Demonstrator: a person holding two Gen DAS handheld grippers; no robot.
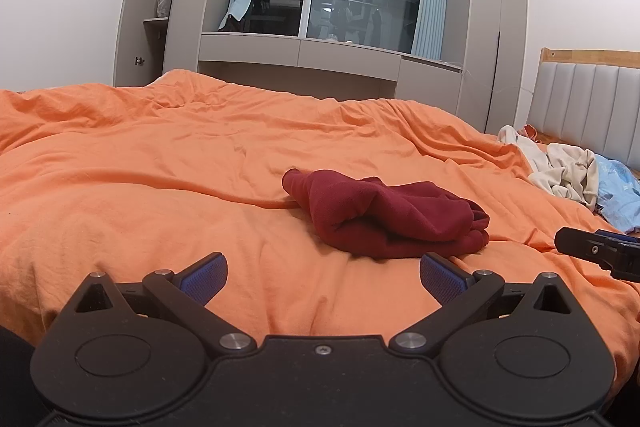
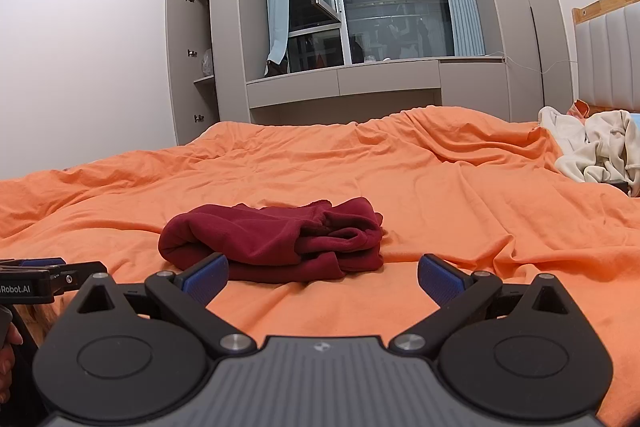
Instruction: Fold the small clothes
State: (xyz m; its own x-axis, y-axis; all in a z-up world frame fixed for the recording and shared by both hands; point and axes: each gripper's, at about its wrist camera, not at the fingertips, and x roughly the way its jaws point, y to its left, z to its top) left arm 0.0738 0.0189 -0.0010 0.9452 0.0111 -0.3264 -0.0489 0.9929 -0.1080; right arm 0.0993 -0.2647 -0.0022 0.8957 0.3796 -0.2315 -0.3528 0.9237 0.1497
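Lying bunched in a thick lump, the dark-red fleece garment [image 1: 384, 217] sits mid-bed on the orange duvet [image 1: 160, 187], at 12 o'clock from both claws w/ bare duvet between. Left claw [image 1: 323, 277] is spread wide, holding nothing, low over the bed; same for the right claw [image 2: 322, 277], pads apart and empty, its left pad [image 2: 206, 277] overlapping the garment's near edge in view, though contact can't be confirmed. Each claw shows at the other cam's edge, so they sit side by side, near each other. Garment looks roughly doubled over, w/ loose openings (cuff or waistband, can't tell which) facing 3 o'clock in the right wrist view; whether it's finished or still needs a fold is a judgement call, prob. it needs tidying. To do it well: come in low, take one layer edge per claw at the near corners, not the whole wad; pinch firmly since fleece is thick & springy; lift just enough to clear, carry over evenly, lay flat, smooth creases. Risk: soft duvet gets pinched along w/ the cloth. More clothes, cream [image 2: 592, 151] & light-blue [image 1: 618, 195], wait at 2 o'clock by the headboard [image 1: 588, 103].
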